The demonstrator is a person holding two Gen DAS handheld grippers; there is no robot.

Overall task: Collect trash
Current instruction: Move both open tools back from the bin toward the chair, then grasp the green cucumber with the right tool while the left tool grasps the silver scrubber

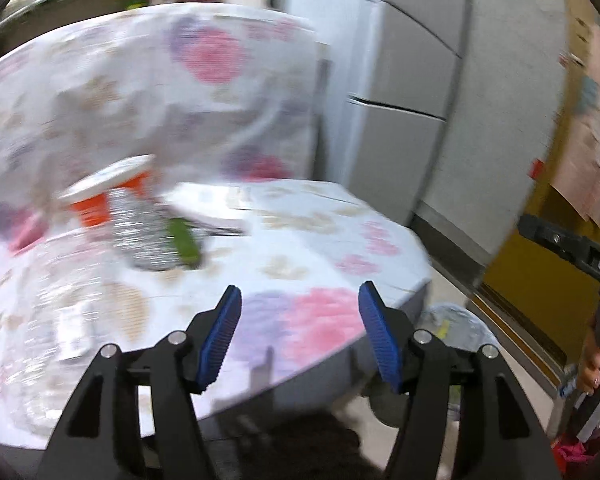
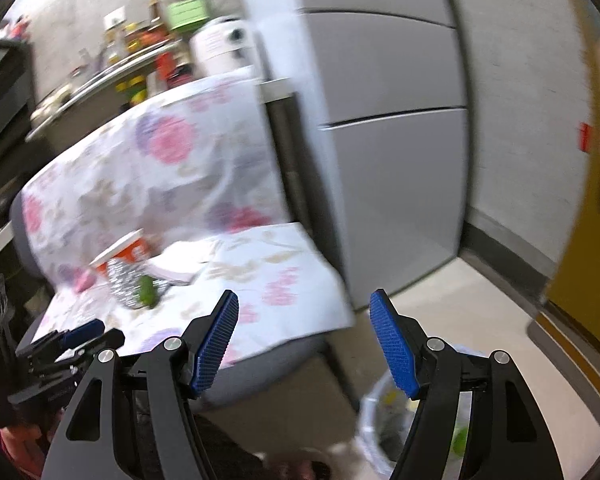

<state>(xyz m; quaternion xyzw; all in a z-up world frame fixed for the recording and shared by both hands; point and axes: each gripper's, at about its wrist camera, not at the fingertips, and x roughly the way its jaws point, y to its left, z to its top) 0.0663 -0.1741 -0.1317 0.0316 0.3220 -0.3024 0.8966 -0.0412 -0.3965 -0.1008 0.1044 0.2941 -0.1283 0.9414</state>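
Both pictures are blurred, so small details are hard to read.

In the left wrist view the left tool (image 1: 300, 336) is open, its two blue pads wide apart with nothing between them. It hangs over the front edge of a seat covered with a flowered cloth (image 1: 320, 248); it looks like a sofa or a chair, and I cannot tell which. The trash lies on this seat at about 10 o'clock from the tool: an orange cup with a white lid (image 1: 108, 188), tipped on its side, a crumpled silver wrapper (image 1: 140, 228) touching it, and a green piece (image 1: 186, 242) against the wrapper. White papers (image 1: 208, 208) lie just behind them. At 3 o'clock the right tool's black body shows, held by a hand (image 1: 592, 364).

In the right wrist view the right tool (image 2: 304, 344) is also open and empty. The cup (image 2: 130, 254), the wrapper (image 2: 122, 284) and the green piece (image 2: 147, 292) are at 10 o'clock from it, on the same cloth (image 2: 284, 280). At 5 o'clock, on the floor beside the seat, stands a bin with a clear bag (image 2: 374, 420), partly hidden behind the right finger. A grey refrigerator (image 2: 388, 160) stands at 1 o'clock, just beside the seat.
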